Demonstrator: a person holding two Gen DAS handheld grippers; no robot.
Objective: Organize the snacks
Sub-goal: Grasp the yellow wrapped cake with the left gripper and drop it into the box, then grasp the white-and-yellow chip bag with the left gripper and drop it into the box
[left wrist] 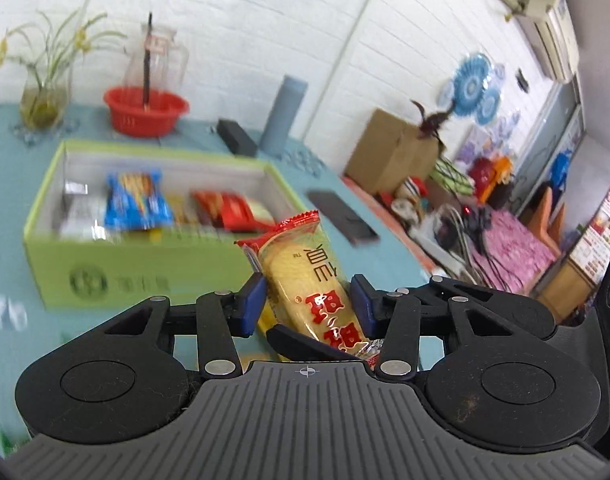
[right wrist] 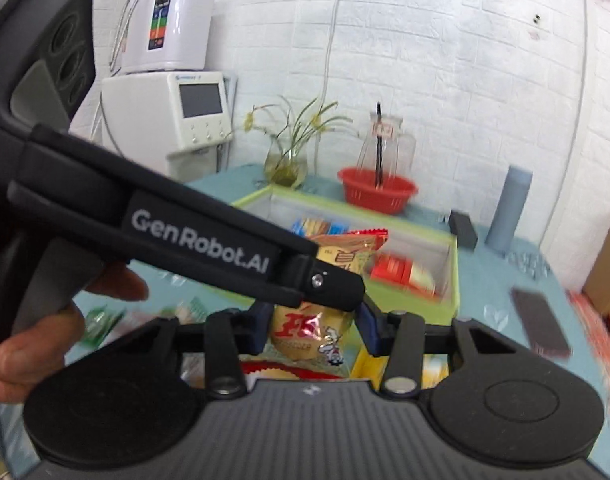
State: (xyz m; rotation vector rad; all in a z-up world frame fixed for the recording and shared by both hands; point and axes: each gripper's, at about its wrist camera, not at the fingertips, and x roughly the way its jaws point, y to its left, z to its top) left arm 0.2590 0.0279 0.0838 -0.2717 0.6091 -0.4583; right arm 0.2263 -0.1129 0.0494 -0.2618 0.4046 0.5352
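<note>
Left tongs (left wrist: 307,300) clamped on a yellow rice-cracker packet (left wrist: 305,276) with red ends, blue pads pressing both sides, packet standing tilted up between them, lifted off the tabletop (left wrist: 9,184). Right tongs (right wrist: 311,326) closed on a tan snack packet (right wrist: 309,330) with red print, pads tight on its sides; upper half of that packet is hidden behind the left gripper body, which crosses the right wrist view from upper left, held by a person's hand (right wrist: 33,328).

Green box (left wrist: 137,264), open top, sits just beyond both held packets on the blue tabletop. Inside it: a blue packet (left wrist: 139,200) at left-middle, red packets (left wrist: 233,210) to the right, more wrappers too blurred to tell. Loose wrappers (right wrist: 105,320) lie on the near left of the tabletop in the right wrist view, blurred.

Farther back: red basket (left wrist: 145,110) with a clear glass jug (left wrist: 161,54) behind it, glass vase with a plant (left wrist: 43,100) far left, grey-blue cylinder (left wrist: 285,114) far right of the box, small black box (left wrist: 237,138) beside the cylinder. Dark flat phone-like object (left wrist: 343,218) right of the box. White brick wall (left wrist: 245,20) behind.
</note>
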